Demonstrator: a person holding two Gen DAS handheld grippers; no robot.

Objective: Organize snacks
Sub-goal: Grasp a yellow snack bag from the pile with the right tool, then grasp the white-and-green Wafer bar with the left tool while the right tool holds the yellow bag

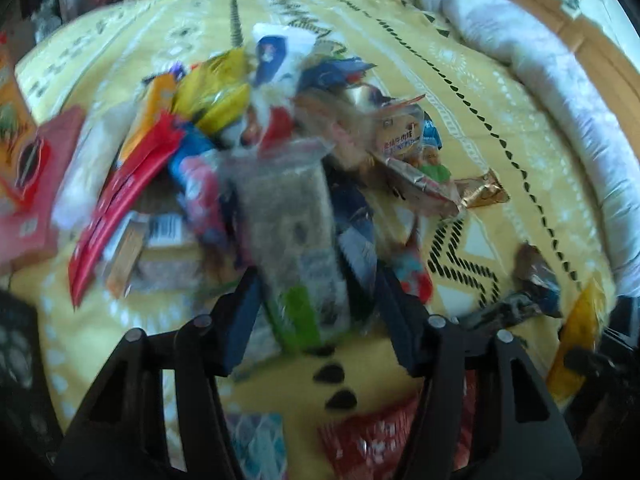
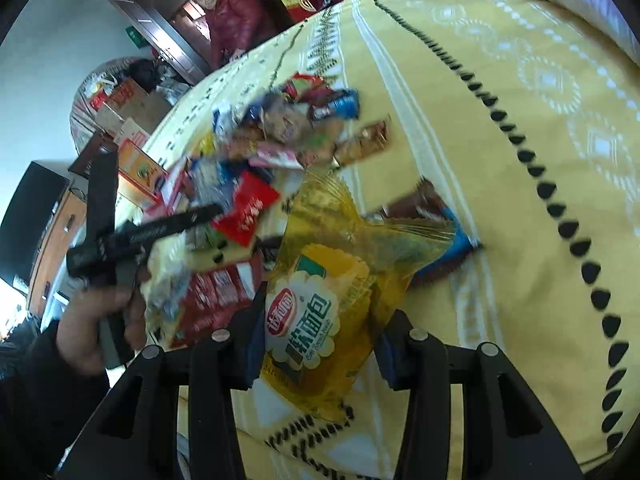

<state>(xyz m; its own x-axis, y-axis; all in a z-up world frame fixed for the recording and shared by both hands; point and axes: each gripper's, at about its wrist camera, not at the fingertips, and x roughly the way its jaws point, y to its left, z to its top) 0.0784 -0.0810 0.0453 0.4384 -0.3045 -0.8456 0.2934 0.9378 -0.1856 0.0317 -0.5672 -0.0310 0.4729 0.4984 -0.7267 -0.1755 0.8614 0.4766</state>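
Observation:
A heap of mixed snack packets (image 1: 256,132) lies on a yellow patterned bedspread (image 1: 500,120); it also shows in the right wrist view (image 2: 280,132). My left gripper (image 1: 312,292) is shut on a clear packet with a grey-brown bar and a green label (image 1: 296,248), held over the heap. My right gripper (image 2: 320,320) is shut on a yellow soft-bread packet (image 2: 320,280) above the bedspread (image 2: 520,160). The left gripper and the hand holding it show in the right wrist view (image 2: 132,236).
A brown and blue packet (image 2: 432,216) lies behind the bread packet. Red packets (image 2: 224,288) lie by the left hand. A white quilt (image 1: 540,60) runs along the bed's right side. Boxes (image 2: 128,112) and a person in red (image 2: 232,12) are beyond the bed.

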